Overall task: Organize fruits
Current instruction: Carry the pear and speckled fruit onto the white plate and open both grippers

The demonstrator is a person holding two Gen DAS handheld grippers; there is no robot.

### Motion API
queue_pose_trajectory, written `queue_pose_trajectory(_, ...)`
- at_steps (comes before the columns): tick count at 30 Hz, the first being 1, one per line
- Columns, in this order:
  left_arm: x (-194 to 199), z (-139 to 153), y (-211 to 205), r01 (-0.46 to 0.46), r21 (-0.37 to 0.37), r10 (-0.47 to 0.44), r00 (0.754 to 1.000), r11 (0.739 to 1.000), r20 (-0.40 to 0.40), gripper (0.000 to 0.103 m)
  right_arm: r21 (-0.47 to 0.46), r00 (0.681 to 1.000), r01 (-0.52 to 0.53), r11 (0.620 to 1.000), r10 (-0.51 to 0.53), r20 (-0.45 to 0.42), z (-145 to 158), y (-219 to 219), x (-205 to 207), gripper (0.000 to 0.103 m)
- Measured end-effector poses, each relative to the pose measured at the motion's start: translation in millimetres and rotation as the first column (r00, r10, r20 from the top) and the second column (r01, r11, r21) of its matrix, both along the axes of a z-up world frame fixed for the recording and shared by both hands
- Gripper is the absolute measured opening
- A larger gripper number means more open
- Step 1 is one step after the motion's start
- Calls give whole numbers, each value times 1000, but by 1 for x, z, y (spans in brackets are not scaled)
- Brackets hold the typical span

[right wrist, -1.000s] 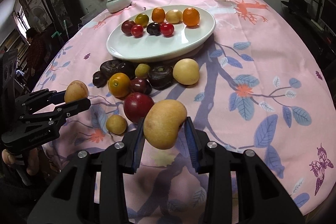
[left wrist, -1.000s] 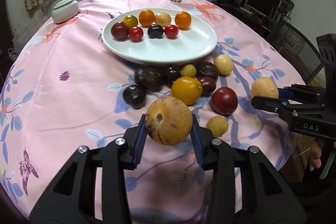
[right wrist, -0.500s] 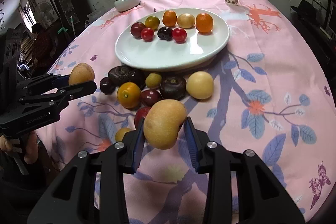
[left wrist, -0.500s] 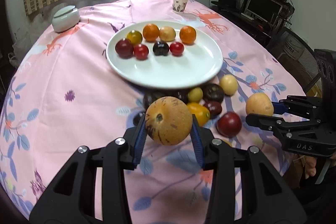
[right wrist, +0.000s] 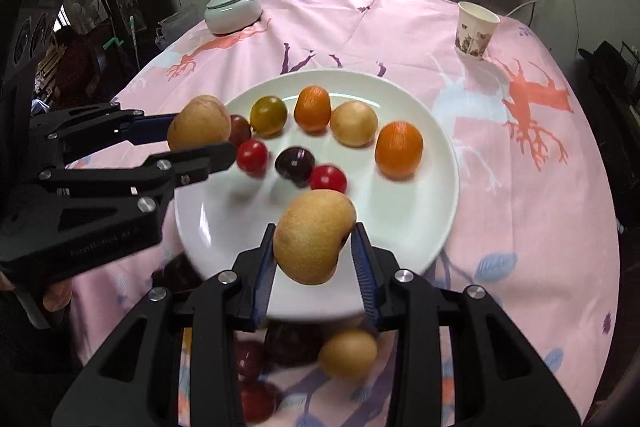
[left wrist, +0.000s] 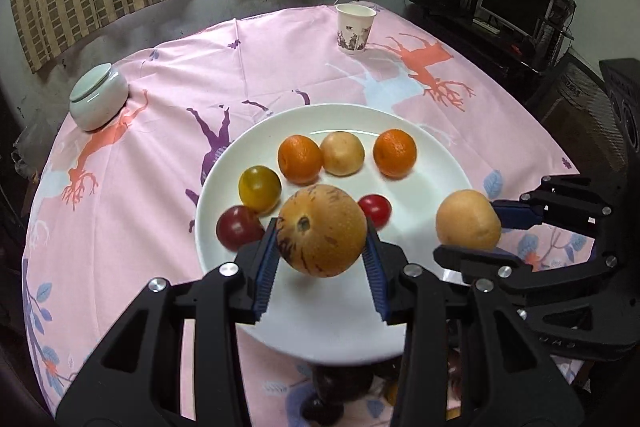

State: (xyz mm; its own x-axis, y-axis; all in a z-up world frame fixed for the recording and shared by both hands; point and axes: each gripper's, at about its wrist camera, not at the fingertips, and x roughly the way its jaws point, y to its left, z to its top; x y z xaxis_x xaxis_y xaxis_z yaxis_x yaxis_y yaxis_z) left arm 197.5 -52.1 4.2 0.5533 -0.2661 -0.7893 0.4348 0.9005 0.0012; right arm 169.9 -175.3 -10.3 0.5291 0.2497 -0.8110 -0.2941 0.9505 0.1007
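Note:
My left gripper [left wrist: 322,247] is shut on a round tan speckled fruit [left wrist: 322,230] and holds it above the near part of the white plate [left wrist: 436,167]. It also shows in the right wrist view [right wrist: 198,135], at the plate's left rim. My right gripper [right wrist: 314,247] is shut on a yellow kidney-shaped fruit [right wrist: 314,235] above the plate's [right wrist: 416,227] near half; it shows in the left wrist view [left wrist: 472,227] at the plate's right. Several small fruits lie in a row on the plate, among them two oranges [right wrist: 399,149].
Several loose fruits lie on the pink cloth [right wrist: 520,187] in front of the plate, among them a yellow one [right wrist: 348,354] and dark ones. A paper cup [right wrist: 476,29] and a lidded white bowl [right wrist: 232,10] stand at the far side.
Both grippers have moved forward and up with their fruits, from above the loose fruits to above the plate. The loose fruits now lie under and behind the fingers.

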Motion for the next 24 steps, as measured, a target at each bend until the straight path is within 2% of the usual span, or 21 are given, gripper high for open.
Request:
queue_pose_trajectory(4, 36, -19, 0, -38, 7, 38, 998, 999, -56, 41, -80, 999, 0, 997, 3, 45, -11, 12, 36, 37)
queue_pose_trajectory(7, 53, -30, 7, -52, -26, 49, 993, 998, -111, 41, -90, 999, -19, 996, 22, 35, -22, 16, 50, 37)
queue_pose_trajectory(11, 62, -36, 8, -56, -27, 52, 991, 998, -122, 42, -108, 999, -22, 994, 27, 41, -28, 20, 60, 38)
queue_pose_trajectory(12, 65, -36, 8, -61, -33, 56, 990, 998, -132, 42, -113, 998, -19, 993, 26, 58, -28, 20, 62, 43)
queue_pose_trajectory(13, 66, -35, 10, -69, -45, 63, 990, 997, -130, 45, -126, 996, -9, 992, 20, 88, -26, 20, 62, 46)
queue_pose_trajectory(14, 66, -31, 12, -81, -56, 74, 990, 995, -119, 56, -144, 993, 2, 990, 15, 118, -23, 21, 61, 60)
queue_pose_trajectory(15, 65, -25, 14, -90, -69, 83, 991, 993, -106, 62, -163, 988, 14, 987, 11, 154, -18, 21, 59, 67)
queue_pose_trajectory(16, 61, -16, 18, -98, -87, 91, 992, 991, -87, 69, -176, 983, 19, 984, 13, 182, -13, 21, 56, 67)
queue_pose_trajectory(18, 48, 3, 26, -105, -104, 101, 994, 989, -38, 74, -203, 978, 30, 979, 14, 208, -2, 18, 47, 67)
queue_pose_trajectory(20, 27, 24, 38, -129, -104, 133, 990, 986, 34, 85, -216, 972, 49, 975, 4, 236, 10, 12, 32, 67)
queue_pose_trajectory(22, 1, 39, 50, -141, -123, 152, 984, 982, 89, 94, -196, 969, 61, 979, -11, 247, 22, 1, 11, 69)
queue_pose_trajectory(24, -24, 44, 61, -155, -138, 171, 979, 978, 114, 99, -141, 971, 55, 989, -20, 237, 27, -9, -15, 78)
